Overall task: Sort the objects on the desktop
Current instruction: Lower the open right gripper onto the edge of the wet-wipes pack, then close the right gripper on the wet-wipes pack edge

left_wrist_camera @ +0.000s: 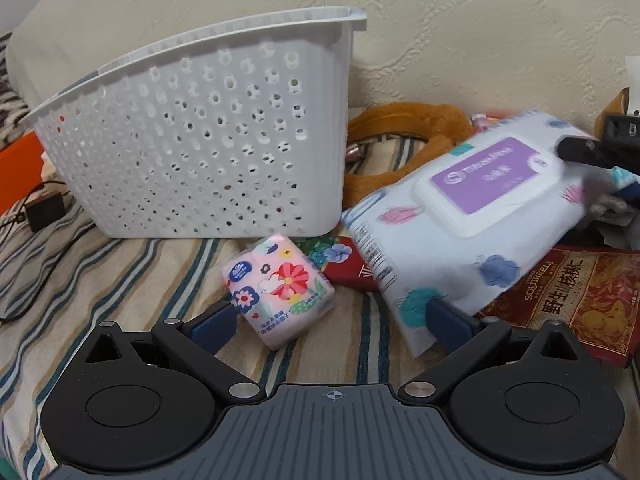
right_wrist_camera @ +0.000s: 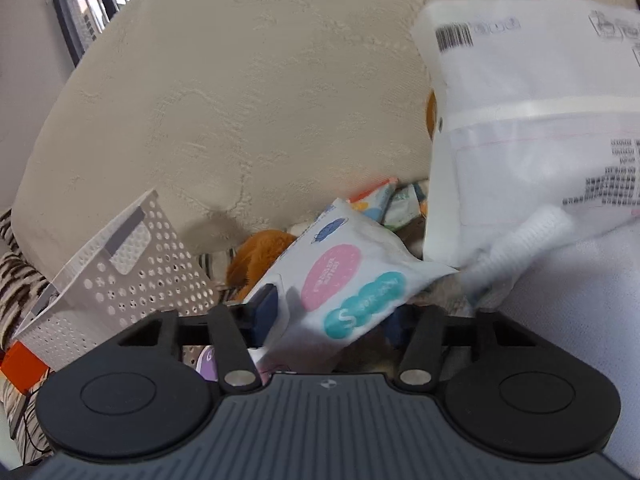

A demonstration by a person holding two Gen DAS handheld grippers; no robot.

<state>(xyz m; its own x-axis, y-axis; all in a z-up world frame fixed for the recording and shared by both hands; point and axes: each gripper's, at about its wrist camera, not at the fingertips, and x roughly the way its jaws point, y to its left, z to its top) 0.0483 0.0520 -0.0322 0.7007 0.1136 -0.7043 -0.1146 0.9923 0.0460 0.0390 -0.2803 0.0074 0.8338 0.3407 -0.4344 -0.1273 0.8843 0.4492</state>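
Note:
A white perforated basket (left_wrist_camera: 192, 140) stands on the striped bedspread; it also shows in the right wrist view (right_wrist_camera: 120, 256). My right gripper (right_wrist_camera: 332, 316) is shut on a white wet-wipes pack (right_wrist_camera: 340, 280) with a purple lid (left_wrist_camera: 488, 180) and holds it tilted in the air right of the basket. Its black finger (left_wrist_camera: 580, 150) shows at the pack's far end. My left gripper (left_wrist_camera: 332, 316) is open and low over the bedspread. A pink flowered tissue pack (left_wrist_camera: 280, 288) lies just beyond its left finger.
A red snack bag (left_wrist_camera: 576, 296) and a red packet (left_wrist_camera: 352, 264) lie under the wipes. An orange plush toy (left_wrist_camera: 404, 136) sits behind. A white plastic mailer bag (right_wrist_camera: 532, 128) hangs at right. A black charger with cable (left_wrist_camera: 44, 208) and an orange box (left_wrist_camera: 20, 164) are left.

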